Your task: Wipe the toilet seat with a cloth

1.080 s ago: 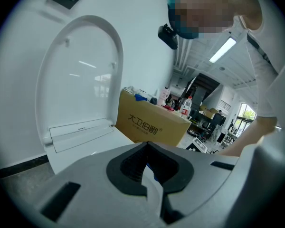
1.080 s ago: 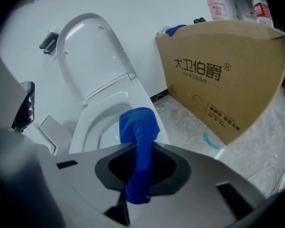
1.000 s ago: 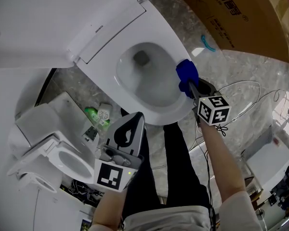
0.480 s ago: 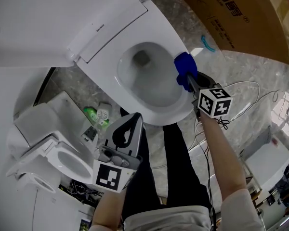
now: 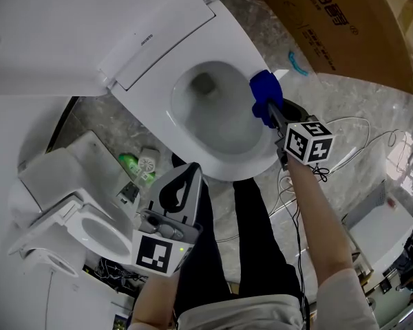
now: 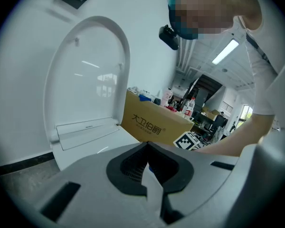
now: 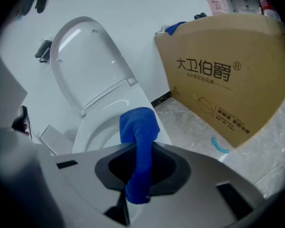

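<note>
A white toilet stands with its lid [image 5: 89, 26] raised and its seat [image 5: 261, 158] ringing the open bowl [image 5: 210, 108]. My right gripper [image 5: 270, 115] is shut on a blue cloth [image 5: 264, 95], which rests on the seat's right side. In the right gripper view the blue cloth [image 7: 140, 146] hangs folded out of the shut jaws, with the seat [image 7: 92, 127] behind it. My left gripper [image 5: 182, 184] hovers near the seat's front edge, held back, shut and holding nothing. In the left gripper view the left gripper [image 6: 147, 167] points toward the raised lid [image 6: 85, 80].
A large cardboard box [image 5: 344, 26] stands right of the toilet on the marble floor [image 5: 344, 108]. Cables [image 5: 344, 143] trail over the floor at the right. A second white toilet [image 5: 76, 218] and green items [image 5: 134, 163] sit at the left. The person's dark trousers [image 5: 255, 253] fill the bottom middle.
My right gripper with the blue cloth has slid a little up along the seat's right side, toward the hinge. The left gripper has barely moved.
</note>
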`<action>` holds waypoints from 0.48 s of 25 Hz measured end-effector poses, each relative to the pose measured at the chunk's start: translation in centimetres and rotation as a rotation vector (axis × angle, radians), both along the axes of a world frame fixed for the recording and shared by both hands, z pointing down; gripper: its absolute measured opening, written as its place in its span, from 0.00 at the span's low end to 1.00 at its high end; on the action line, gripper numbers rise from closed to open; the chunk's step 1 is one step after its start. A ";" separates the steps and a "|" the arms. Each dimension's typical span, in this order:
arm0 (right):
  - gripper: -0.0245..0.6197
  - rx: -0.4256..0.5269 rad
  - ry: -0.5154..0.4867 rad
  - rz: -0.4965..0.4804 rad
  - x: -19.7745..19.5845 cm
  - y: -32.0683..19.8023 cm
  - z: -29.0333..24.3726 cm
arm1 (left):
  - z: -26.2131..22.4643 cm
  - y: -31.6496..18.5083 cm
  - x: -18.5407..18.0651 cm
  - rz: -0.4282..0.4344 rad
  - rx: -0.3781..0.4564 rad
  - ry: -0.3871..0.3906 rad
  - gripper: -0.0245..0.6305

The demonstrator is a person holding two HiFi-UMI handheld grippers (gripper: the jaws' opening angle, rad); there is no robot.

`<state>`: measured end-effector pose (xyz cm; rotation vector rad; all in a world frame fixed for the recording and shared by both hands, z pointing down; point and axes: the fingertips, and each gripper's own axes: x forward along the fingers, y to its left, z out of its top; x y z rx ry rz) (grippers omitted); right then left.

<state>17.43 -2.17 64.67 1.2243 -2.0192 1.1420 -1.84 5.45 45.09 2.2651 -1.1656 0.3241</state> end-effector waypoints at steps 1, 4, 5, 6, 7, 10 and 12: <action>0.12 0.001 -0.002 0.001 -0.1 -0.1 0.0 | 0.0 0.0 -0.2 0.000 0.000 -0.001 0.05; 0.12 0.004 -0.004 0.002 -0.4 -0.6 0.0 | 0.2 -0.2 -0.9 -0.008 0.006 -0.005 0.05; 0.12 0.003 -0.008 0.004 -0.5 -0.8 0.0 | 0.2 -0.3 -1.1 -0.014 0.015 -0.005 0.05; 0.12 0.000 -0.015 0.008 -0.6 -1.0 0.1 | 0.2 -0.4 -1.2 -0.020 0.023 -0.003 0.05; 0.12 -0.003 -0.022 0.013 -0.7 -1.2 0.1 | 0.2 -0.5 -1.3 -0.023 0.026 0.000 0.05; 0.12 -0.005 -0.031 0.023 -0.8 -1.5 0.0 | 0.4 -0.3 -1.5 -0.017 0.006 0.002 0.05; 0.12 -0.002 -0.028 0.026 -1.0 -1.8 0.0 | 0.5 -0.2 -1.7 -0.014 -0.003 0.001 0.05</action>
